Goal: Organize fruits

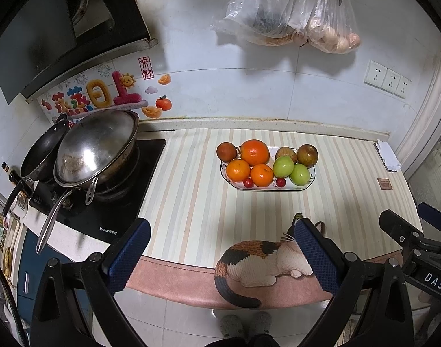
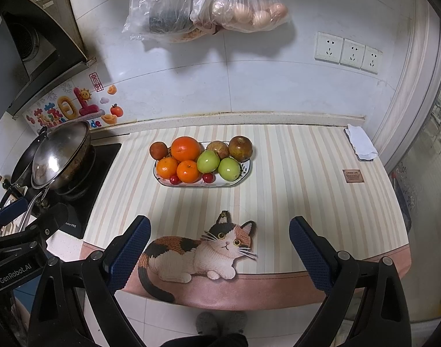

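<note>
A white oval plate [image 1: 312,177] [image 2: 243,173] stands on the striped mat at the back of the counter. It holds a big orange [image 1: 254,152] [image 2: 185,148], two smaller oranges [image 1: 238,170] [image 2: 167,167], two green apples [image 1: 283,166] [image 2: 208,161], brownish fruits [image 1: 307,155] [image 2: 240,148] and two red cherries [image 1: 281,182] [image 2: 208,177]. One brown fruit [image 1: 226,151] [image 2: 158,150] sits at the plate's left end. My left gripper [image 1: 222,248] and right gripper [image 2: 220,248] are both open and empty, held over the counter's front edge, well short of the plate.
A stove with a lidded wok [image 1: 96,147] [image 2: 60,156] and a black pan stands at the left. A cat picture [image 2: 200,250] [image 1: 258,263] is printed on the mat's front. A folded cloth [image 2: 360,141] lies at the back right. Plastic bags [image 2: 209,3] hang on the wall.
</note>
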Demonstrator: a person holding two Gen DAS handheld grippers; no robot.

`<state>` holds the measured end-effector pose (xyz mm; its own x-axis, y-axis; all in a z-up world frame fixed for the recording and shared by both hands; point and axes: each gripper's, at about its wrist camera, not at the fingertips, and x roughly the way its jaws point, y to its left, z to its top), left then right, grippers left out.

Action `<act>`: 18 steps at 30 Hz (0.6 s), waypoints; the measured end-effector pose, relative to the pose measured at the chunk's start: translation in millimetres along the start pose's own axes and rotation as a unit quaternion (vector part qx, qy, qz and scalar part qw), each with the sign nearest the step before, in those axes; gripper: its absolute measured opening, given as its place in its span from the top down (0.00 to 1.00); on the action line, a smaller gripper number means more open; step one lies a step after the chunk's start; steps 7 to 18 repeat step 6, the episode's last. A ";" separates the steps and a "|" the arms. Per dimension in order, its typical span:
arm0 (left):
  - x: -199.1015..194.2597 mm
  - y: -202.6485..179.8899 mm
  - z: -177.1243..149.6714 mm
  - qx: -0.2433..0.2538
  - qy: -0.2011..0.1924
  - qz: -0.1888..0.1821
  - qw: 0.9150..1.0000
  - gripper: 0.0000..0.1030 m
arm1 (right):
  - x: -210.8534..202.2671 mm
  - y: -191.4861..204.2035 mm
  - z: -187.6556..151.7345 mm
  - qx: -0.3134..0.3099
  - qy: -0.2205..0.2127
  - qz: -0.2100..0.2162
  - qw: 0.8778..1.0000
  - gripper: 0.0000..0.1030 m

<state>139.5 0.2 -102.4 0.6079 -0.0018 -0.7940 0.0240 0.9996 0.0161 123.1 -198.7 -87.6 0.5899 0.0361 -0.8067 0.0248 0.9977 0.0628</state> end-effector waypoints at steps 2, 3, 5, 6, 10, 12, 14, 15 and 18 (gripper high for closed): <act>-1.6 0.6 0.1 0.000 -0.001 -0.001 1.000 0.01 | -0.9 0.6 -0.6 0.000 0.000 0.000 1.000 0.04; -0.1 0.6 0.4 0.001 -0.002 0.000 1.000 0.01 | -2.4 1.0 -1.3 0.001 -0.001 0.000 1.000 0.04; -1.8 0.4 -1.6 -0.001 -0.006 0.002 1.000 0.01 | -2.3 1.0 -1.5 0.002 0.000 0.001 1.000 0.04; -1.9 0.2 -2.5 -0.003 -0.007 0.002 1.000 0.01 | -2.0 0.8 -1.6 0.002 -0.001 0.000 1.000 0.04; -1.9 0.2 -2.5 -0.003 -0.007 0.002 1.000 0.01 | -2.0 0.8 -1.6 0.002 -0.001 0.000 1.000 0.04; -1.9 0.2 -2.5 -0.003 -0.007 0.002 1.000 0.01 | -2.0 0.8 -1.6 0.002 -0.001 0.000 1.000 0.04; -1.9 0.2 -2.5 -0.003 -0.007 0.002 1.000 0.01 | -2.0 0.8 -1.6 0.002 -0.001 0.000 1.000 0.04; -1.9 0.2 -2.5 -0.003 -0.007 0.002 1.000 0.01 | -2.0 0.8 -1.6 0.002 -0.001 0.000 1.000 0.04; -1.9 0.2 -2.5 -0.003 -0.007 0.002 1.000 0.01 | -2.0 0.8 -1.6 0.002 -0.001 0.000 1.000 0.04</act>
